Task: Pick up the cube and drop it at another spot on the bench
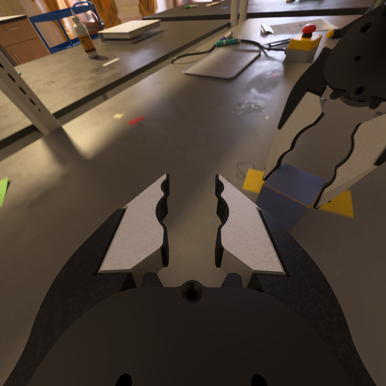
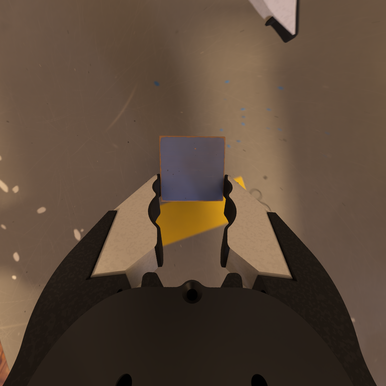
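The cube (image 1: 292,188) is blue with orange edges and sits over a yellow patch (image 1: 253,180) on the grey bench (image 1: 167,158). My right gripper (image 1: 290,192) comes down from the upper right, its two fingertips pressed on opposite sides of the cube. In the right wrist view the cube (image 2: 191,168) fills the gap at my right gripper's (image 2: 191,177) tips, above the yellow patch (image 2: 188,223). I cannot tell whether the cube is off the bench. My left gripper (image 1: 192,177) is open and empty, to the left of the cube; one of its fingers (image 2: 282,18) shows at the top right.
At the back stand a yellow box with a red button (image 1: 302,45), a flat grey pad (image 1: 223,62), markers (image 1: 227,41) and a cable. A bottle (image 1: 84,35) and a white box (image 1: 129,29) are on the far bench. A slotted post (image 1: 23,89) stands left.
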Controlling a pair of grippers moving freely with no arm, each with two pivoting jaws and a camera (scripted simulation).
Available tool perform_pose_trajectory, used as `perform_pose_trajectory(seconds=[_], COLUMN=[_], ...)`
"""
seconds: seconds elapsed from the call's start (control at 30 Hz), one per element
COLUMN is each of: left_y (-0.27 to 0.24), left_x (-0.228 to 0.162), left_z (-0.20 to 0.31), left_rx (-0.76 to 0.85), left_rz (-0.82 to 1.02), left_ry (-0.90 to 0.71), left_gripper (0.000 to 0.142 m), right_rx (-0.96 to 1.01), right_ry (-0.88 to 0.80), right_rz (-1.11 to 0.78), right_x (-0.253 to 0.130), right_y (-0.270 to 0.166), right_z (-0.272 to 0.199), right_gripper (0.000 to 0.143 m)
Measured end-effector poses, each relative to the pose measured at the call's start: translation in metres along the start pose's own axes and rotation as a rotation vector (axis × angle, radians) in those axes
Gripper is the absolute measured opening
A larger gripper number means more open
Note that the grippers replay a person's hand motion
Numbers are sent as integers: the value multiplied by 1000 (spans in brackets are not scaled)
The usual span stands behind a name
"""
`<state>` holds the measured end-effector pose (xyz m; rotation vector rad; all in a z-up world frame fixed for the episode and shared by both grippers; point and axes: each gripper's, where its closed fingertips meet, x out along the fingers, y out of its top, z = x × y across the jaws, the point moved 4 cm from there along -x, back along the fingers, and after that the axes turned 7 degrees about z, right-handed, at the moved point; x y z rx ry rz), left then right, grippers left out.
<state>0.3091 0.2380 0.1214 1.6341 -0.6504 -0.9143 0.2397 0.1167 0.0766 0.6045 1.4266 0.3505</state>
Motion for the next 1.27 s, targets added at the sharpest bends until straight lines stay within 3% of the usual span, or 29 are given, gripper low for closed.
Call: perform_pose_trajectory(seconds=[0.17,0.27,0.33,0.47,0.57,0.8,0.97,1.13,1.27], left_y=[68,117,140,137,119,119,128,48,-4], left_x=[79,158,215,314,352,357,306,246,237], left_z=[10,33,50,80,92,79,14,-75,-88], left_rx=[49,103,126,127,93,38,7,-90,-140], left_rz=[3,-22,-79,-289,-413,-418,-310,-568,-686], left_ry=[-86,-185,-224,-282,-313,-306,-184,6,38], left_gripper=[44,44,44,44,45,57,64,65,65], right_rx=[123,262,403,649,711,679,550,354,270], right_ry=[-212,-454,-539,-536,-486,-505,-551,-510,-447], right_rz=[254,294,250,181,124,165,222,295,300], right_x=[-117,-199,-232,-238,-221,-223,-240,-250,-236], right_y=[-21,-71,-120,-211,-252,-265,-239,-197,-173], right_z=[50,106,143,190,198,197,167,101,66], right_gripper=[61,61,61,61,61,64,68,65,64])
